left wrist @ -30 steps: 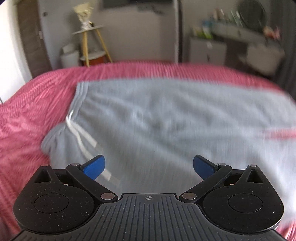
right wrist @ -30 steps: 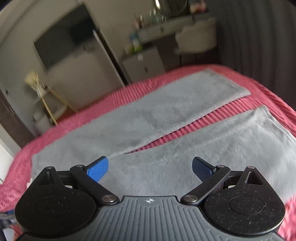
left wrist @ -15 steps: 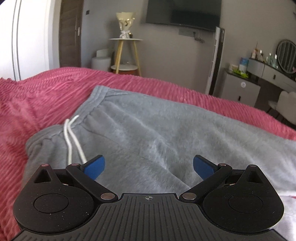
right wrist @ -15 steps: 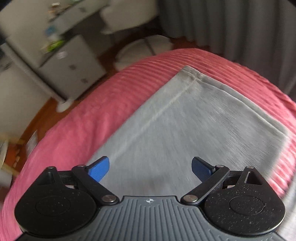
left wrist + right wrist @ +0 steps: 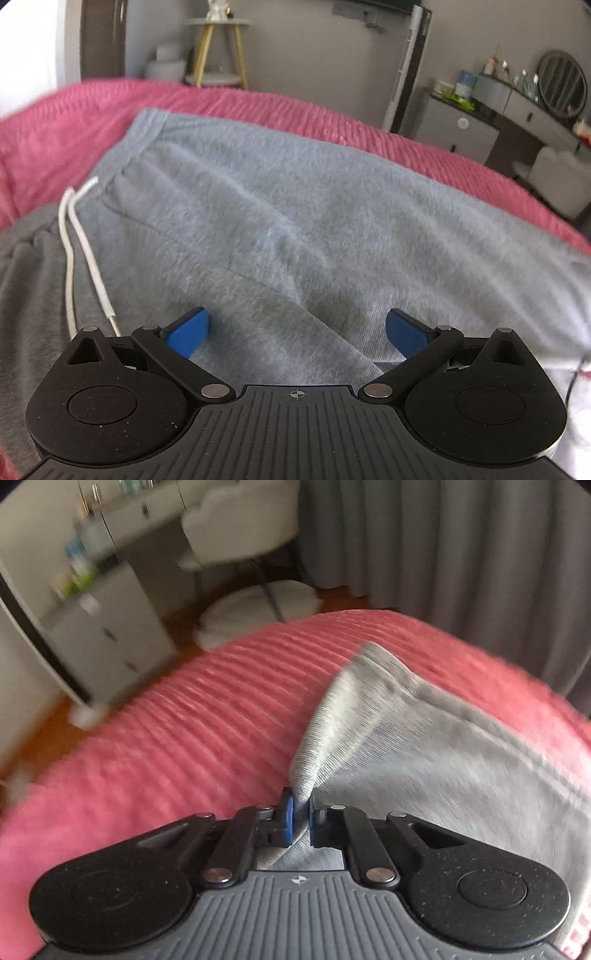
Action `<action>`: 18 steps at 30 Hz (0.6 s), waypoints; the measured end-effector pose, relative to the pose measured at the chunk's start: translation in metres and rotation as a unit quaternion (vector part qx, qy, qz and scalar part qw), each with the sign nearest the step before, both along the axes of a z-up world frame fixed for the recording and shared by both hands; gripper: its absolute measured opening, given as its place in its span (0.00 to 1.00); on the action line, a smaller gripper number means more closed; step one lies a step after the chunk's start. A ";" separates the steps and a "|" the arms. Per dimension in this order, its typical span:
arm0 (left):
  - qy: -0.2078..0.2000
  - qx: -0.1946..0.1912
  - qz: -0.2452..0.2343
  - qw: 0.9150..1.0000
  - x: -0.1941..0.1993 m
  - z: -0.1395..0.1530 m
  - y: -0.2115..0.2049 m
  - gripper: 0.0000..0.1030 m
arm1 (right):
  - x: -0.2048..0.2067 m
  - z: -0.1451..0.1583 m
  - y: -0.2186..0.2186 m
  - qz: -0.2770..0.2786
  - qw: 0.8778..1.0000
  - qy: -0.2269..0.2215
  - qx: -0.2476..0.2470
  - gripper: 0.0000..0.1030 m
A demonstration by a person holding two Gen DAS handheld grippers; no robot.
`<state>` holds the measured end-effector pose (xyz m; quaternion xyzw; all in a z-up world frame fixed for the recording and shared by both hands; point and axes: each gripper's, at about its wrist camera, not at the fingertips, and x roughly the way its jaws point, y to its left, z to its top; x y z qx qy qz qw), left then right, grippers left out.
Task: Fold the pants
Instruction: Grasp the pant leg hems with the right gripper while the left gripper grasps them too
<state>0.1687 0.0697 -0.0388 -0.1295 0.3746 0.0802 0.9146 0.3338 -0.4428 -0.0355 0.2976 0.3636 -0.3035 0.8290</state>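
Left wrist view: my left gripper (image 5: pixel 297 330) hangs with its jaws spread wide over the waist end of the grey pants (image 5: pixel 295 206), white drawstring (image 5: pixel 79 243) just beside it, the legs running away toward the bed's (image 5: pixel 74 122) far right edge. Right wrist view: my right gripper (image 5: pixel 300 812) is pinching the hem of one pant leg (image 5: pixel 388 738) near the bed's corner, so it holds the end that I judge must travel toward the waist.

Grey fleece sweatpants (image 5: pixel 295 206) lie spread flat on the pink ribbed bedspread (image 5: pixel 74 122), waistband toward its left end, with a white drawstring (image 5: pixel 85 243) trailing over the front. At the bedspread's far end, one leg's hemmed cuff (image 5: pixel 369 701) is pinched up into a raised fold.
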 end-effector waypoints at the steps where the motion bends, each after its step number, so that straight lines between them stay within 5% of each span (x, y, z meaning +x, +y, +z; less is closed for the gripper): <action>1: 0.005 -0.016 0.003 1.000 0.000 0.003 0.009 1.00 | -0.025 0.005 -0.004 0.008 0.999 -0.042 0.021 0.06; 4: -0.002 -0.051 0.030 0.998 0.002 0.013 0.027 1.00 | -0.109 0.011 -0.008 0.017 0.993 -0.107 0.054 0.06; 7: -0.029 -0.095 0.048 0.994 0.008 0.019 0.048 1.00 | -0.180 -0.003 0.004 0.031 0.992 -0.110 0.051 0.06; 9: -0.001 -0.107 0.046 0.993 0.032 0.023 0.058 1.00 | -0.212 -0.024 0.011 0.038 0.993 -0.092 0.056 0.06; 14: 0.030 -0.091 0.035 0.995 0.116 0.032 0.068 1.00 | -0.232 -0.044 0.021 0.053 0.991 -0.113 0.042 0.05; 18: 0.057 -0.133 0.043 0.989 0.182 0.030 0.080 1.00 | -0.227 -0.047 0.015 0.056 0.991 -0.114 0.042 0.05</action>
